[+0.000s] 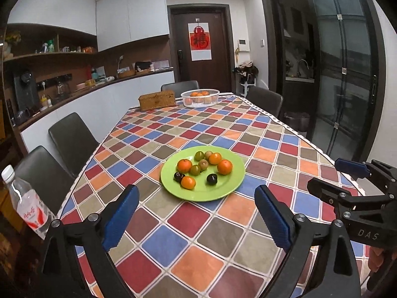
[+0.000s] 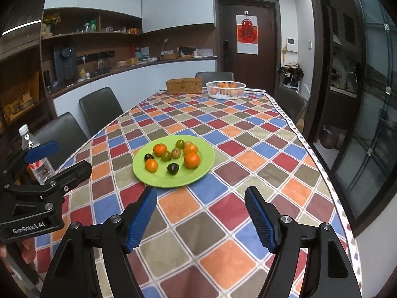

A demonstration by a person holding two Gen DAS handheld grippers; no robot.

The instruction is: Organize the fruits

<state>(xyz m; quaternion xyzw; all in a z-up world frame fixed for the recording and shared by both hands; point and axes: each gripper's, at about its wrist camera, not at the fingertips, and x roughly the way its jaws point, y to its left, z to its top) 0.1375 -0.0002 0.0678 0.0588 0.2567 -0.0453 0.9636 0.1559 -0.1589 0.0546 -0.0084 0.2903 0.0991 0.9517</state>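
Note:
A green plate (image 1: 230, 181) (image 2: 153, 178) sits mid-table and holds several fruits: oranges (image 1: 224, 167) (image 2: 191, 160), green fruits (image 1: 195, 169) (image 2: 166, 156) and two dark plums (image 1: 211, 179) (image 2: 173, 168). A white basket (image 1: 200, 97) (image 2: 225, 89) with oranges stands at the table's far end. My left gripper (image 1: 197, 200) is open and empty, short of the plate's near rim. My right gripper (image 2: 201, 200) is open and empty, just before the plate. The right gripper also shows in the left wrist view (image 1: 332, 176), and the left gripper in the right wrist view (image 2: 62, 159).
A wicker box (image 1: 157, 100) (image 2: 184, 86) stands beside the basket. A water bottle (image 1: 27, 203) (image 2: 34, 154) stands at the table's left edge. Dark chairs (image 1: 70, 139) (image 2: 99, 109) line the left side and far end. The checkered tablecloth (image 1: 198, 236) covers the table.

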